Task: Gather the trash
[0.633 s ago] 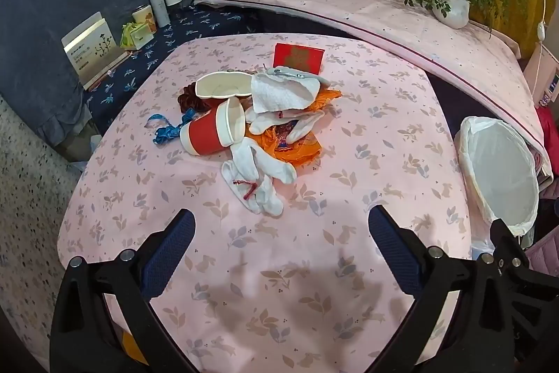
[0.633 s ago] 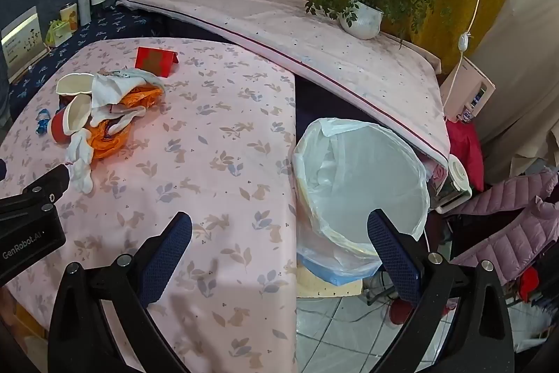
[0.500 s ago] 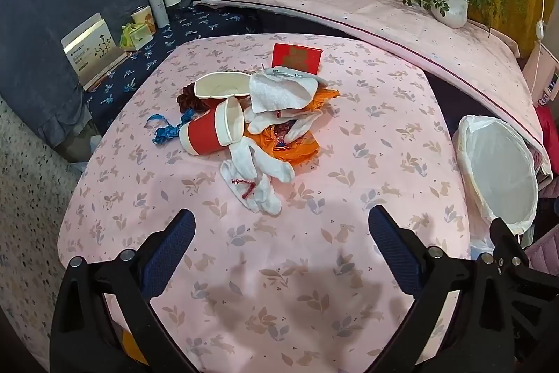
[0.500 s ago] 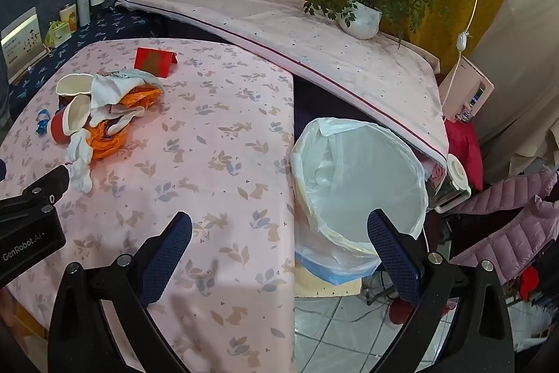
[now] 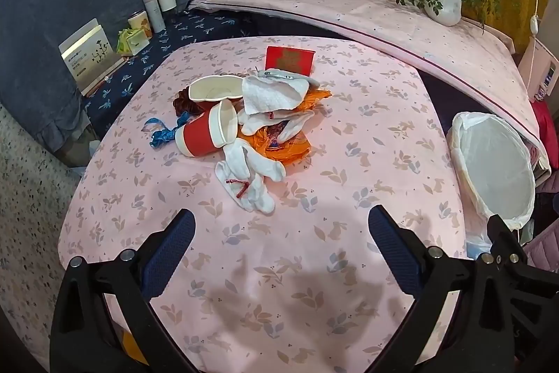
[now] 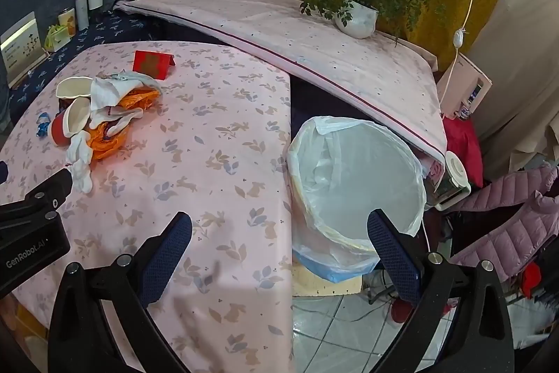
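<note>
in the left wrist view the left gripper (image 5: 281, 229) sits at the bottom of the frame with its jaws spread wide and nothing between them, hanging over the pink flowered table (image 5: 367, 135). the trash pile (image 5: 251, 124) lies above it, in the middle of the frame, well apart from the fingertips. in the pile a red paper cup (image 5: 206, 135) lies on its side with its mouth facing right, a white bowl (image 5: 215, 88) rests just above it, and a crumpled white cloth (image 5: 272, 91) drapes over an orange wrapper (image 5: 291, 147). a blue ribbon (image 5: 162, 131) trails off to the left of the cup, and a twisted white rag (image 5: 248, 180) with a red thread is the nearest piece to the gripper. a red card (image 5: 289, 60) stands just behind the pile.

the bin (image 5: 492, 170) with its white bag liner stands off the right edge of the table, open at the top - no trash shows inside it.

in the right wrist view the right gripper (image 6: 279, 231) is also wide open and holds nothing; its left finger is over the table edge, its right finger over the bin (image 6: 356, 184). the pile (image 6: 101, 114) is at the middle left of that frame - far from these jaws. part of the left gripper's black body shows at the lower left edge.
</note>
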`<state>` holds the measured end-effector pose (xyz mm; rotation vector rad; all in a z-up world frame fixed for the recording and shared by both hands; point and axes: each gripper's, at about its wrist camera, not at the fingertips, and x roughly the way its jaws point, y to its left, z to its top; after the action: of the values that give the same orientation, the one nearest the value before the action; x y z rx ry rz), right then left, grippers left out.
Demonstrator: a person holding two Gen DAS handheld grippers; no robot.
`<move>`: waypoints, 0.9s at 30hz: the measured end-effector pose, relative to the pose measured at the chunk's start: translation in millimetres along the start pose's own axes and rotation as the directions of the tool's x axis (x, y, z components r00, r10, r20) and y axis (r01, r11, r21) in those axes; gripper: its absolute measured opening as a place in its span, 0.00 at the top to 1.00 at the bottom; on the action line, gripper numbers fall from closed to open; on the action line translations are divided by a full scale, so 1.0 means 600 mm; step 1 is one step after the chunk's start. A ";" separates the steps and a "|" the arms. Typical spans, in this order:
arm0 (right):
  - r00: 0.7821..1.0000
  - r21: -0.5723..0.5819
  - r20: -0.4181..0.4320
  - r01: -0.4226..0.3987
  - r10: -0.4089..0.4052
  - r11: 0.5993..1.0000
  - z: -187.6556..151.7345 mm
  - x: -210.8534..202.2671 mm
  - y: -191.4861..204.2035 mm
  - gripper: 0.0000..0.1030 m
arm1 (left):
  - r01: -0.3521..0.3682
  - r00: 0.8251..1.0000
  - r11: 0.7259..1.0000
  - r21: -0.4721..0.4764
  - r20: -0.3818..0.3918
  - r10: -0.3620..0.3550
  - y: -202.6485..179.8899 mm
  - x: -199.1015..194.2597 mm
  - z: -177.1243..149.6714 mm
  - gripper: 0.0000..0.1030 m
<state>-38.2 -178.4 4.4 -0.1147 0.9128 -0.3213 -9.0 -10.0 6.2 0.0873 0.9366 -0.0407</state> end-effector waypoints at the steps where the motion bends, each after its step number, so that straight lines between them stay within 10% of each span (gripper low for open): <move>1: 1.000 0.001 0.000 0.000 0.000 1.000 0.001 0.000 0.002 0.07 | -0.005 1.000 1.000 0.000 -0.002 0.005 0.000 0.004 0.001 0.08; 27: 1.000 -0.004 0.005 -0.002 0.002 1.000 0.001 -0.008 0.004 0.07 | -0.004 1.000 1.000 -0.004 0.009 0.004 -0.009 -0.007 0.003 0.08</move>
<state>-39.7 -174.7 7.6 -0.1178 0.9086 -0.3170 -10.8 -15.8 10.4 0.0856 0.9278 -0.0352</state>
